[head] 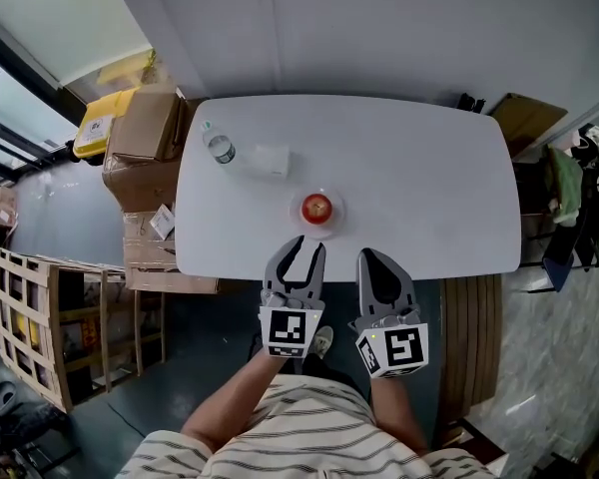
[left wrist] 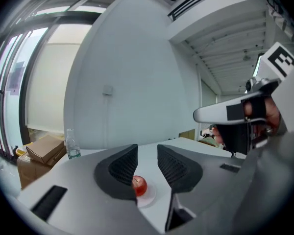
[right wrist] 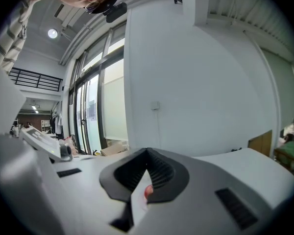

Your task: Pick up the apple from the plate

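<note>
Left gripper [head: 307, 245], parted and empty, points straight at the apple [head: 316, 208] on its plate [head: 336, 212]. Right gripper [head: 371, 255], closed, sits farther aside.

The small, round, glossy red apple [head: 316, 208] sits upright in the middle of a small round pale plate [head: 334, 215]. The plate lies flat on the white desk [head: 409, 168], near its front edge and about mid-width.

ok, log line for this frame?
phase: pre-grasp | left gripper: open, empty, aimed at apple | right gripper: shut, empty | apple: on plate, untouched
</note>
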Available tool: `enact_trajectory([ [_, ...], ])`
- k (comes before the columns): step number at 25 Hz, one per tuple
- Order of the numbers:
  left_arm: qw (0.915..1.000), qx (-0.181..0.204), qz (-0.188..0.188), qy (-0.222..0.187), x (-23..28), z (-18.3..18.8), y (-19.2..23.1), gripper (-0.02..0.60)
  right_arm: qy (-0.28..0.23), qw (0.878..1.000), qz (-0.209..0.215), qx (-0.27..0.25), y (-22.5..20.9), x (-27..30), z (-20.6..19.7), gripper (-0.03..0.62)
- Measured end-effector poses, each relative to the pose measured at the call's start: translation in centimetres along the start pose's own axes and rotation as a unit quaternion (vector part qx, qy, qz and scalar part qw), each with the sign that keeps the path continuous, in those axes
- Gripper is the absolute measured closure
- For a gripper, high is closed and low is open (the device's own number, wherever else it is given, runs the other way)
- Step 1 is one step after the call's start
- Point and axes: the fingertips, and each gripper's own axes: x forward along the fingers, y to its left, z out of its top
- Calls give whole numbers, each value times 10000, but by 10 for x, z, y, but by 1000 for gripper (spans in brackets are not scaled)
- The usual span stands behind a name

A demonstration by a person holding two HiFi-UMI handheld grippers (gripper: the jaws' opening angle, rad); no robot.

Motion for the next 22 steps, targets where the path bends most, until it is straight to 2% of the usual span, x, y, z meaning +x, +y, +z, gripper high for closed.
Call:
enact_trajectory([
  [9, 9986, 0, 106, 522, 36, -59, 11, 355, 83, 9999, 48, 43, -1, 6, -7, 582],
  [22, 9936, 215, 84, 1108, 80, -126, 17, 250, 212, 9997, 34, 93, -9, 6, -17, 582],
])
